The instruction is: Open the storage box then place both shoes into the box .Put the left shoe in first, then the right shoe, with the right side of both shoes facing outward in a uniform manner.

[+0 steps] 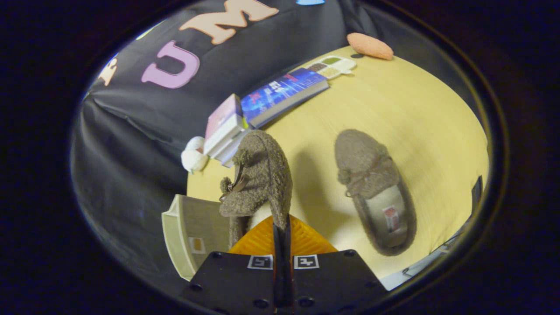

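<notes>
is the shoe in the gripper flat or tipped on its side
Tipped on its side. The held shoe hangs edge-up, pinched at its rim by the gripper, while the other shoe lies flat on the table, opening up.

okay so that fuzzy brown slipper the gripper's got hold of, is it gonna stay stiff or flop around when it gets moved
The held slipper will probably flop a little: its fleecy upper looks soft, and the gripper pinches only a thin edge. It likely weighs little for its size. The fuzzy fabric should resist slipping, though the bow may dangle.

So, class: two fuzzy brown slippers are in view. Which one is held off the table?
The slipper between the tool's fingers: the tool is shut on its edge, lifting it. The other slipper lies flat on the table, sole down.
</notes>
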